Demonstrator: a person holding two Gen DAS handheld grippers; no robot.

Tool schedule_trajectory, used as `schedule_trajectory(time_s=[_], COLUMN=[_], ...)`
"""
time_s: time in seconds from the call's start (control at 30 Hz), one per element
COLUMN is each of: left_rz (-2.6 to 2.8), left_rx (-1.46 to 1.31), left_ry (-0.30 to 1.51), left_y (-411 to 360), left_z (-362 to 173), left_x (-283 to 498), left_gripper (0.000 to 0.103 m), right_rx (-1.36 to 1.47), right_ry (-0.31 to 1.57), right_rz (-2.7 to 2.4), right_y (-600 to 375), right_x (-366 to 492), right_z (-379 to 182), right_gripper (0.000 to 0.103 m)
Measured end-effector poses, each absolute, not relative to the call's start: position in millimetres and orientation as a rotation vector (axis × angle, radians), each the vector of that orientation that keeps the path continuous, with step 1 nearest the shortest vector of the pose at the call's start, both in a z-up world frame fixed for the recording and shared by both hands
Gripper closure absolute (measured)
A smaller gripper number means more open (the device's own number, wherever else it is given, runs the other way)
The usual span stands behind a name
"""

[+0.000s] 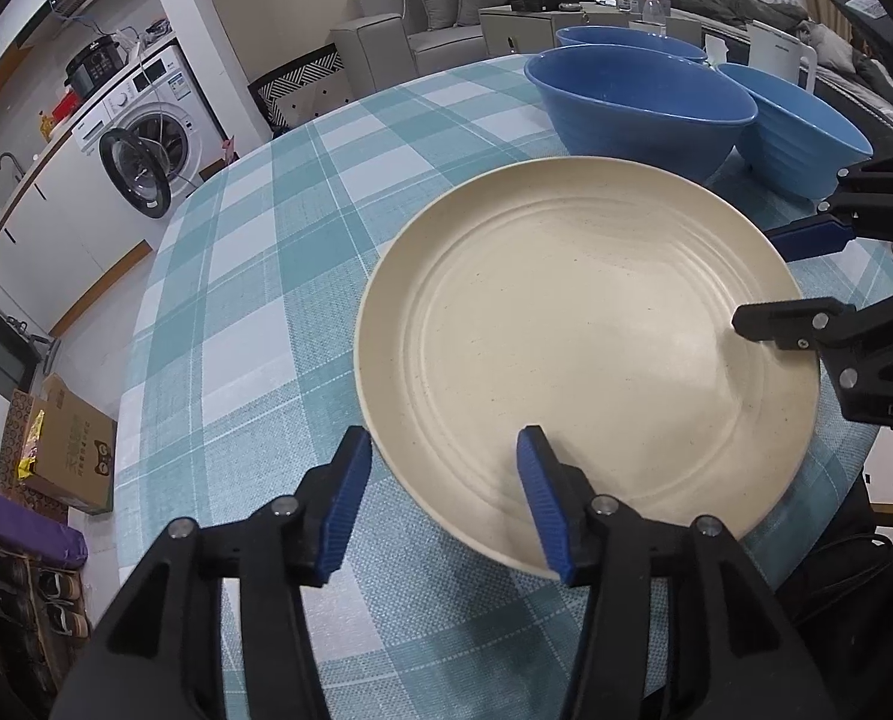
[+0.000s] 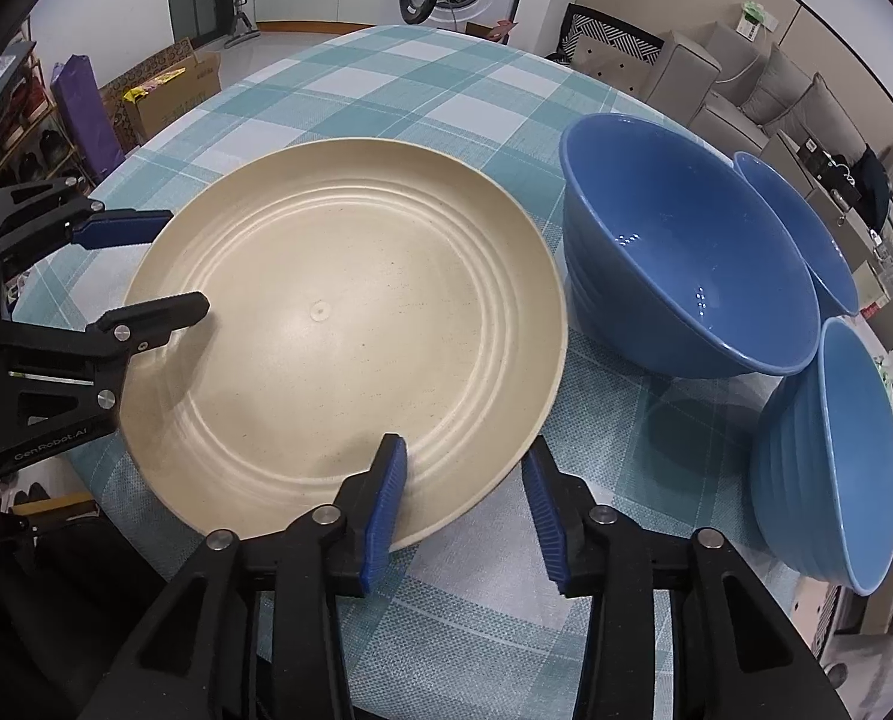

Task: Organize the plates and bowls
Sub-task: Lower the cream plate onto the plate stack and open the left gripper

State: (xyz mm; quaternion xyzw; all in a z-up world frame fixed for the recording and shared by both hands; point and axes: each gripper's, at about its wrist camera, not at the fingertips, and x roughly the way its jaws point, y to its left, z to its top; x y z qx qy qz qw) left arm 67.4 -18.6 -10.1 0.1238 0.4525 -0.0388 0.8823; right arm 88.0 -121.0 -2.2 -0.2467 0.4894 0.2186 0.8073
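Both grippers, left [image 1: 440,501] and right [image 2: 464,507], gape wide, each straddling the plate [image 1: 584,354] rim, gripping nothing. Three bowls [image 2: 686,258] sit at its 2 o'clock

Both tongs are matte black plastic frames of angular linkages with triangular cutouts, joined by round silver screws. The left tongs [image 1: 443,498] carry ribbed blue pads [image 1: 343,501] on the inner finger faces; the right tongs [image 2: 464,507] match, with the same blue pads [image 2: 386,498]. White lettering "GenRobot.AI" marks the left frame's side.
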Motion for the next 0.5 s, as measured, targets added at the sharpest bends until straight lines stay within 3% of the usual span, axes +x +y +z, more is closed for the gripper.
schedule_trajectory(time_s=[0.27,0.5], left_rz=[-0.072,-0.096], left_rx=[0.217,0.185], left_ry=[0.935,0.896], left_y=[-13,-15], left_z=[-6,5], left_x=[69,66], left_gripper=[0.047,0.044], right_rx=[-0.473,-0.417], right_ry=[1.048,1.022], right_rz=[0.488,0.515], right_y=[-129,-134], right_x=[92,93], right_z=[1,12], right_gripper=[0.051,0.028])
